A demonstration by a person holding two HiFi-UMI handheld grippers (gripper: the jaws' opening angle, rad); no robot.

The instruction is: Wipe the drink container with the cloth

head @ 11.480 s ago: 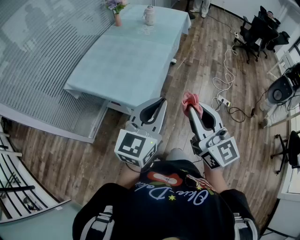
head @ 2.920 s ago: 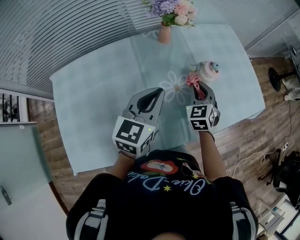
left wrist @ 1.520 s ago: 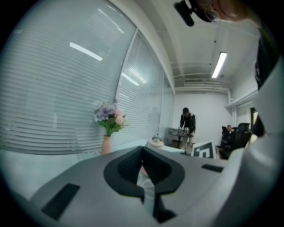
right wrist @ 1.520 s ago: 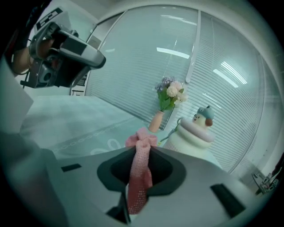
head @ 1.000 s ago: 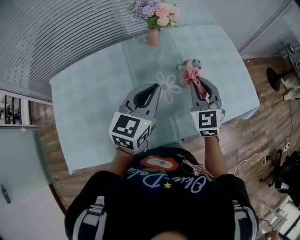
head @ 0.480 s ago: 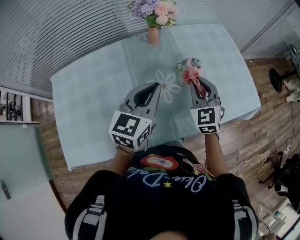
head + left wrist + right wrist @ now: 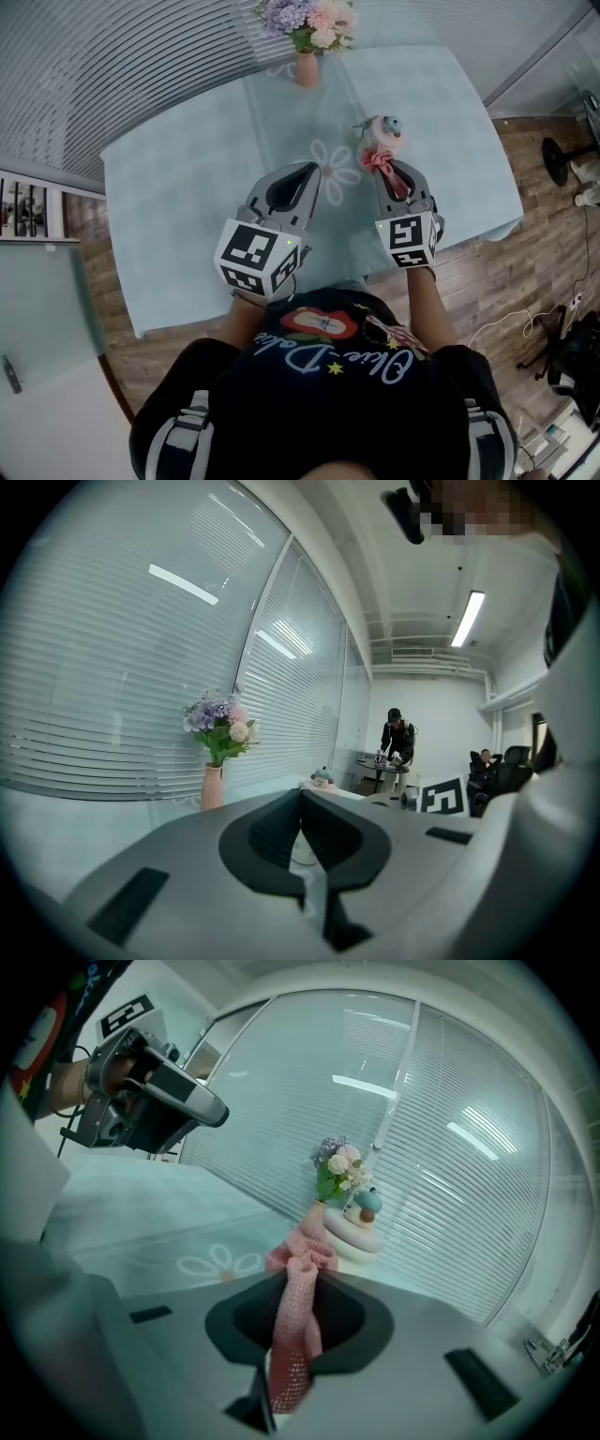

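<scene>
Right gripper [image 7: 392, 171], jaws clamped on the pink cloth [image 7: 379, 160]; the drink container [image 7: 384, 133] stands upright on the table [image 7: 187, 187], just beyond the jaw tips at 12 o'clock. Left gripper [image 7: 310, 170], jaws together and empty, lies farther off, at the container's 8 o'clock.

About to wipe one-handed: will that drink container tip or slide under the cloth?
It may tip: the drink container stands free, upright, with a figurine lid on top. It could slide on the tablecloth. The pink cloth bunches limply in the right tongs, so its push should be soft.
</scene>
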